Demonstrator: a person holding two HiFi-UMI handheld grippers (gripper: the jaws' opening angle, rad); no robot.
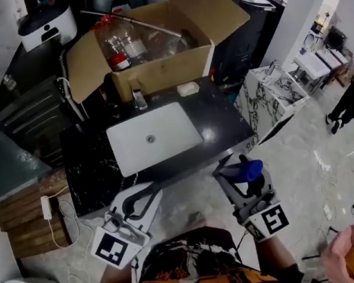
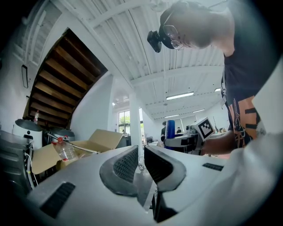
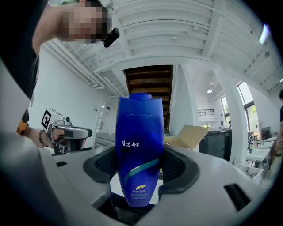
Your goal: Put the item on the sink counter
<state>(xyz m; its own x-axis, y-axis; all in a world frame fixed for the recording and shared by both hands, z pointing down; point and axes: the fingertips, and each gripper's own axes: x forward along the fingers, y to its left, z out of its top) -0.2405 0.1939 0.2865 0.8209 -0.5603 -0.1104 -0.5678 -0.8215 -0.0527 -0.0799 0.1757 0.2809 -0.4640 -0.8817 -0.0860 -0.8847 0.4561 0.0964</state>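
Observation:
A blue shampoo bottle (image 3: 139,141) stands upright between the pads of my right gripper (image 3: 138,167), which is shut on it. In the head view that bottle (image 1: 251,170) and my right gripper (image 1: 236,170) hang in front of the black sink counter (image 1: 223,122), off its front right corner. My left gripper (image 1: 146,192) is low at the left, just off the counter's front edge. Its jaws (image 2: 141,161) stand a narrow gap apart with nothing between them. The white basin (image 1: 154,137) is set in the middle of the counter.
Behind the counter an open cardboard box (image 1: 161,68) holds plastic bottles (image 1: 116,45). A faucet (image 1: 139,99) and a small white bar (image 1: 188,89) sit at the basin's back edge. A marble block (image 1: 268,96) stands right of the counter, and a person (image 1: 352,98) farther right.

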